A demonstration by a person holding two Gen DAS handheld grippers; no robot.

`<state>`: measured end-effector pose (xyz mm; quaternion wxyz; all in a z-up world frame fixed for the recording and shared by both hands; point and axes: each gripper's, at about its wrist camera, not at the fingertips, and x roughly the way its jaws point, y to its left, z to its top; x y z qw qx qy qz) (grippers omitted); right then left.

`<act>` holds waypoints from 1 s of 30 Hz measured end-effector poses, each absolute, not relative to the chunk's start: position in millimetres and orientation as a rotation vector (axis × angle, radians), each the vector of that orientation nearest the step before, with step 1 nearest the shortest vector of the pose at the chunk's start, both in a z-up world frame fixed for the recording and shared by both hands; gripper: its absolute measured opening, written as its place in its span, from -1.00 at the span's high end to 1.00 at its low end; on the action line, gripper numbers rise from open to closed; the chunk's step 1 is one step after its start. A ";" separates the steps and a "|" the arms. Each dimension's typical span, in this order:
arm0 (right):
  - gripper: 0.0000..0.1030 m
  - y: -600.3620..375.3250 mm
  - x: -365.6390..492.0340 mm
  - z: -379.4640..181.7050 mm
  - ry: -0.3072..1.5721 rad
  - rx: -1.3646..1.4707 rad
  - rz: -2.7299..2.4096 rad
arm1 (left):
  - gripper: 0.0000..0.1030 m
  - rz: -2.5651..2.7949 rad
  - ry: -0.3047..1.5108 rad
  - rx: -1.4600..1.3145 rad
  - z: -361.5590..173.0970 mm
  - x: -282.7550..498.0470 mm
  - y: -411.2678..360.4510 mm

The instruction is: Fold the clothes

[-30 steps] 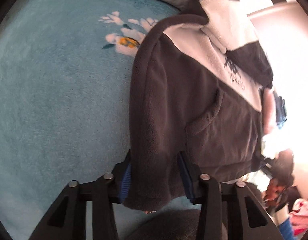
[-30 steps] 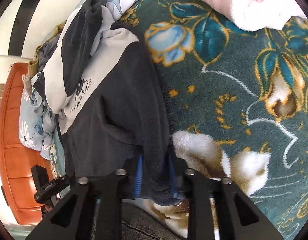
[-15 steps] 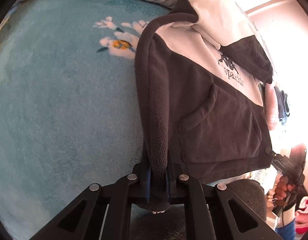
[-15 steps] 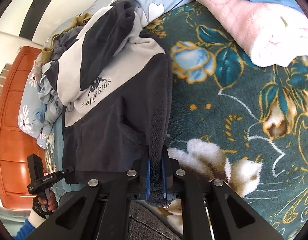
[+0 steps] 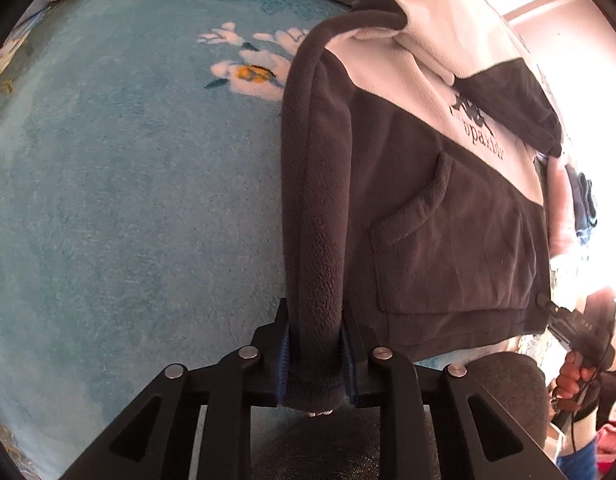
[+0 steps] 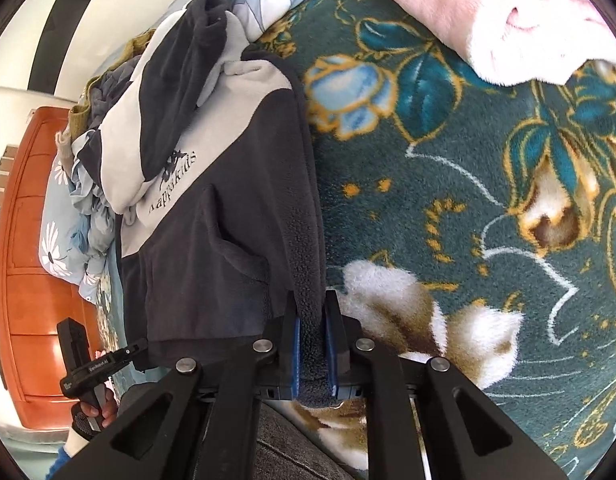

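Grippers L (image 5: 315, 354) & R (image 6: 313, 350) clamp hoodie (image 5: 428, 208) sleeve cuffs.

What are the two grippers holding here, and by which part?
Both hold the dark fleece hoodie: left gripper and right gripper each clamp a sleeve near its cuff.

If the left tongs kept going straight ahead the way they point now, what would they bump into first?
The left tongs are shut on a dark fleece sleeve that runs straight ahead, so they would likely push into it first. Depth is unclear.
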<state>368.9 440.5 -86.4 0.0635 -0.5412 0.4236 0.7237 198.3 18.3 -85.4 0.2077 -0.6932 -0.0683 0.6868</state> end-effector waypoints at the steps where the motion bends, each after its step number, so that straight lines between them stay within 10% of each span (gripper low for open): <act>1: 0.76 441.2 369.4 -87.9 1.287 -1.635 2.179 | 0.52 1.912 -0.179 -1.928 -85.4 199.1 18.8; 22: 0.79 454.2 375.5 -66.0 1.373 -1.624 2.141 | 0.74 1.922 -0.044 -1.723 -57.3 208.0 8.6; 30: 0.81 483.8 361.2 -9.2 1.588 -1.370 2.300 | 0.77 1.904 -0.269 -1.564 -5.7 182.6 -11.1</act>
